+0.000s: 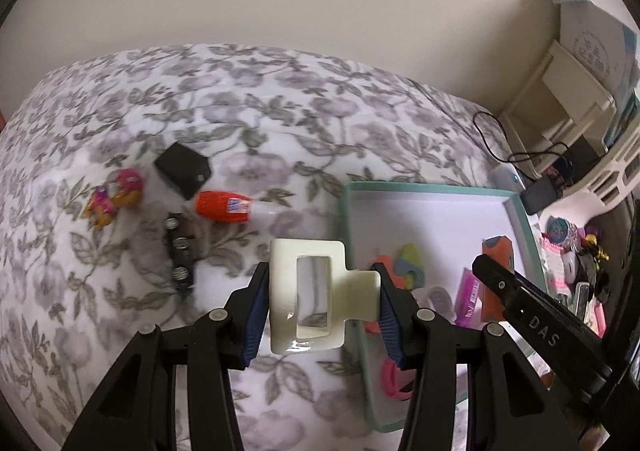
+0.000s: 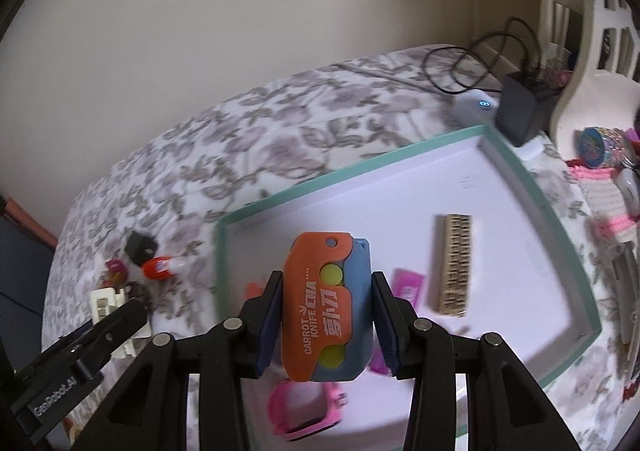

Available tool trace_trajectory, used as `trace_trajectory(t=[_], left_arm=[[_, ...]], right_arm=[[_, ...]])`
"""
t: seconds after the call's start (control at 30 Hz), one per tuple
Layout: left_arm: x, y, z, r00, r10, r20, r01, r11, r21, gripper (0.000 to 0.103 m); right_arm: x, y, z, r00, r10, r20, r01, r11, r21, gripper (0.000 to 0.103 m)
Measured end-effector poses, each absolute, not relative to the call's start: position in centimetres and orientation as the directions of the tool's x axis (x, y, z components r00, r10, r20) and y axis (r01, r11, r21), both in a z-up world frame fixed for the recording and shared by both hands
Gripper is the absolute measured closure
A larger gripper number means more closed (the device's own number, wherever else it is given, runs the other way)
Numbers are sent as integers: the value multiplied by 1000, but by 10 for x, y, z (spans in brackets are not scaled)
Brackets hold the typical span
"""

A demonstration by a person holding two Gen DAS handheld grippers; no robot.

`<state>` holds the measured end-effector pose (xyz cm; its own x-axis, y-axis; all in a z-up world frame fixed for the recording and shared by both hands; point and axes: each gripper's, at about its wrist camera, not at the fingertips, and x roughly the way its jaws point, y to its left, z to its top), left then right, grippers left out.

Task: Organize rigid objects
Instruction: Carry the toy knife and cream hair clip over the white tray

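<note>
My left gripper (image 1: 322, 297) pinches a cream clip (image 1: 308, 297) between its fingers, above the bed (image 1: 120, 131) beside the tray (image 1: 524, 211). My right gripper (image 2: 326, 321) pinches the carrot knife (image 2: 324, 307) over the tray (image 2: 560, 219).

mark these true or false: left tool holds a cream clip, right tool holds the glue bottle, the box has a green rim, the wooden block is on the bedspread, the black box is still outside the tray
1. The left tool is shut on the cream clip. True.
2. The right tool holds the orange glue bottle. False: it grips the carrot knife toy; the bottle lies on the bedspread.
3. The tray has a green rim. True.
4. The wooden block lies on the bedspread. False: it lies inside the tray.
5. The black box lies outside the tray. True.
</note>
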<state>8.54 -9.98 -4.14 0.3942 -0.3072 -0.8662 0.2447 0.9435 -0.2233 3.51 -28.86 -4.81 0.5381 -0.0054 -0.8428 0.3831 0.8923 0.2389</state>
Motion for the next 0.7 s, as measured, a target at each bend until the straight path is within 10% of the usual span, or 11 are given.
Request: trace_trajectory(t=[0.7], left_arm=[[106,-212,-60,344,-327,-880,423,891,-166,52]], right_arm=[[37,-357,-67,502,-136,-854,512,843,167,58]])
